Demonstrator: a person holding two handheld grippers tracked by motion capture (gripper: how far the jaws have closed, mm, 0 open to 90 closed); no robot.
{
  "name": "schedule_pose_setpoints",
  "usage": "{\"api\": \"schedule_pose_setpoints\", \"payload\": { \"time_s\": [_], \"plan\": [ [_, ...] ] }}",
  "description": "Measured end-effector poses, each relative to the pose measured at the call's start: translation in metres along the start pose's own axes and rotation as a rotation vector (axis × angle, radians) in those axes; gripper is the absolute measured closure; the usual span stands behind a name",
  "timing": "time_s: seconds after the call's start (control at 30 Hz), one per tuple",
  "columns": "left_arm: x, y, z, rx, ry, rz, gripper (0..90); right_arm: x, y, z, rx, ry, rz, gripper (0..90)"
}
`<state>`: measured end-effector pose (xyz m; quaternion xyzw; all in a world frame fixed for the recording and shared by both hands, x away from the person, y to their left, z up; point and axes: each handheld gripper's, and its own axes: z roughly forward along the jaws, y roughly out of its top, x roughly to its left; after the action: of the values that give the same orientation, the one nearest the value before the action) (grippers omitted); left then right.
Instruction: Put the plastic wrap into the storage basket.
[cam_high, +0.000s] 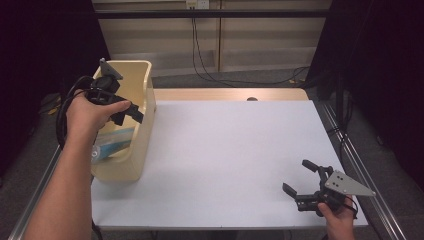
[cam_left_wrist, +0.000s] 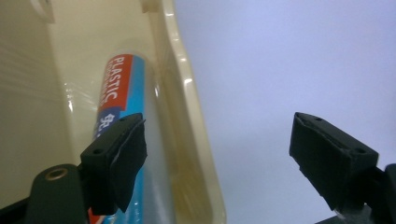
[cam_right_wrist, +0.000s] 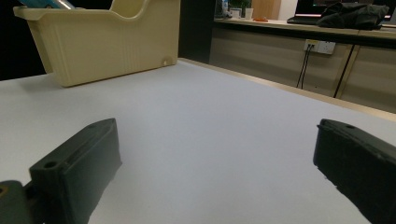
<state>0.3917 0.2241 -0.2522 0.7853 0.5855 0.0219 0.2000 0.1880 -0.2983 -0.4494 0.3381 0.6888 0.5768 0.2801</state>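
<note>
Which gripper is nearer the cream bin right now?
Left. The left gripper hangs open over the cream bin; the right gripper sits open at the table's far corner.

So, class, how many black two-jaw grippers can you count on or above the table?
2. The left black two-jaw gripper is held over the cream plastic bin; the right black two-jaw gripper is near the white table's front right corner.

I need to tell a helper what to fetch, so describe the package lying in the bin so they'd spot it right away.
Start at the white table and find the cream bin at its left edge, under the left gripper. Lying inside, along the bin's wall, is a roll in clear wrap. Its blue and red label reading PLASTIC sets it apart from the plain cream bin.
</note>
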Motion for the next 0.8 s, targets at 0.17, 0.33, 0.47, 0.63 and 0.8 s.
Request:
{"api": "schedule_pose_setpoints", "payload": {
  "time_s": [0.17, 0.33, 0.47, 0.63, 0.8],
  "plan": [
    [-0.010, 0.003, -0.001, -0.001, -0.007, 0.019, 17.1, -0.001, 0.000, -0.001, -0.003, -0.003, 0.000, 0.5],
    [-0.020, 0.005, 0.002, -0.011, -0.022, 0.036, 16.2, 0.000, 0.000, -0.001, -0.001, 0.002, -0.001, 0.5],
    [-0.027, 0.005, 0.006, -0.015, -0.034, 0.054, 15.0, 0.000, 0.000, -0.001, -0.002, 0.004, 0.000, 0.5],
    [-0.035, 0.005, 0.012, -0.017, -0.054, 0.070, 14.2, 0.000, 0.001, 0.000, -0.003, 0.006, -0.002, 0.6],
    [-0.046, 0.006, 0.016, -0.022, -0.066, 0.098, 13.0, 0.000, 0.001, 0.000, -0.003, 0.006, 0.000, 0.5]
  ]
}}
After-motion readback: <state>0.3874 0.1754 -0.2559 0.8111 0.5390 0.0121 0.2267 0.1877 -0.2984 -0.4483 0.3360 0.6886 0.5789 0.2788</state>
